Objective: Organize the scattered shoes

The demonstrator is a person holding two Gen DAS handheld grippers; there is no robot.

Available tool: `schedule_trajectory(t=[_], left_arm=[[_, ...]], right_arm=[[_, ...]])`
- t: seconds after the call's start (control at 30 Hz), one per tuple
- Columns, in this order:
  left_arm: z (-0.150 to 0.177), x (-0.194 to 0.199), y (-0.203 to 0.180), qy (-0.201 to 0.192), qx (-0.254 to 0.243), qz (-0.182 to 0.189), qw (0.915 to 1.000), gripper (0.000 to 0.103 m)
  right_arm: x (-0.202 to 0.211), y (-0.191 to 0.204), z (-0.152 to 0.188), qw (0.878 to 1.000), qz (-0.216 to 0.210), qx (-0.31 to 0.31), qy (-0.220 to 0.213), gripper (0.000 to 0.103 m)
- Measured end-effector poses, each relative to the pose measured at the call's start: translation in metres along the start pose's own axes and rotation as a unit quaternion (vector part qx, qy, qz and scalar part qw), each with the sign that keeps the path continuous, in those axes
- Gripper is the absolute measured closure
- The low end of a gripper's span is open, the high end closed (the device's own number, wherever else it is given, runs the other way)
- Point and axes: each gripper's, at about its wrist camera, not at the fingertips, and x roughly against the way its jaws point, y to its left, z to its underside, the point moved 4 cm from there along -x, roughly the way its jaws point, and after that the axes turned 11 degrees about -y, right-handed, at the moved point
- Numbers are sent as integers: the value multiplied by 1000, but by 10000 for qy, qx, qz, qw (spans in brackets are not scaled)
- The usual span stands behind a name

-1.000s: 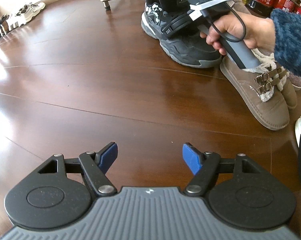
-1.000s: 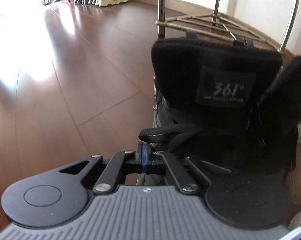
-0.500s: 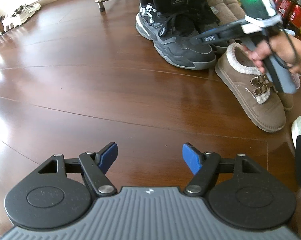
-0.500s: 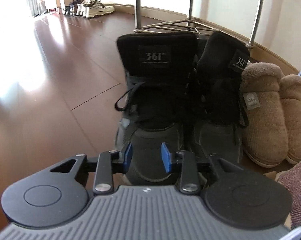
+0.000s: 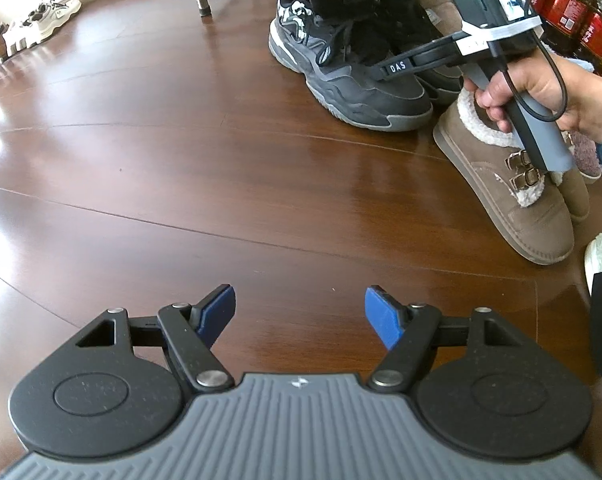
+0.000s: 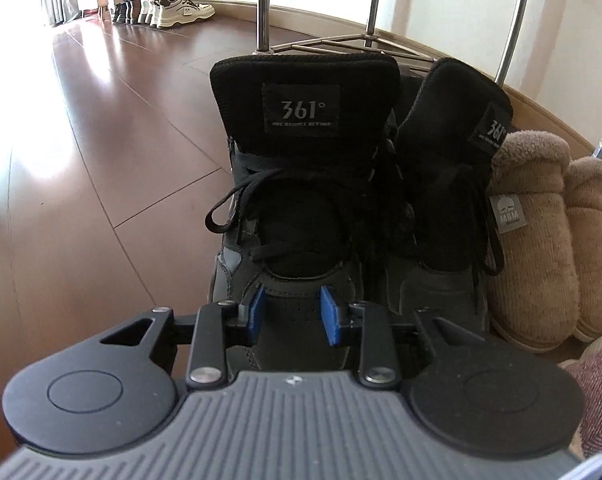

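The left gripper (image 5: 300, 312) hangs spread and empty over bare wooden floor (image 5: 181, 160), which lies open to the left. The right gripper (image 6: 289, 316), partly spread and holding nothing, hovers above the black sneakers (image 6: 305, 208), paired beside tan slippers (image 6: 537, 248) before a metal rack (image 6: 263, 4).

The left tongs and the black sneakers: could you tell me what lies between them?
Only bare wooden floor lies between the open left tongs and the black sneakers, as the left wrist view shows.
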Motion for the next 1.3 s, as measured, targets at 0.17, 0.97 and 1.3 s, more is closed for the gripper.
schedule_trajectory(t=[0.17, 0.97, 1.3], left_arm=[[0, -9, 3, 7, 80, 66, 9999, 30], [-159, 81, -94, 897, 1808, 587, 9777, 30], [-319, 262, -136, 683, 2554, -69, 9644, 30]], right_arm=[[5, -3, -1, 9998, -86, -203, -4, 74], [187, -116, -67, 9814, 0, -1115, 1561, 68], [370, -181, -200, 9699, -522, -1684, 1682, 54]])
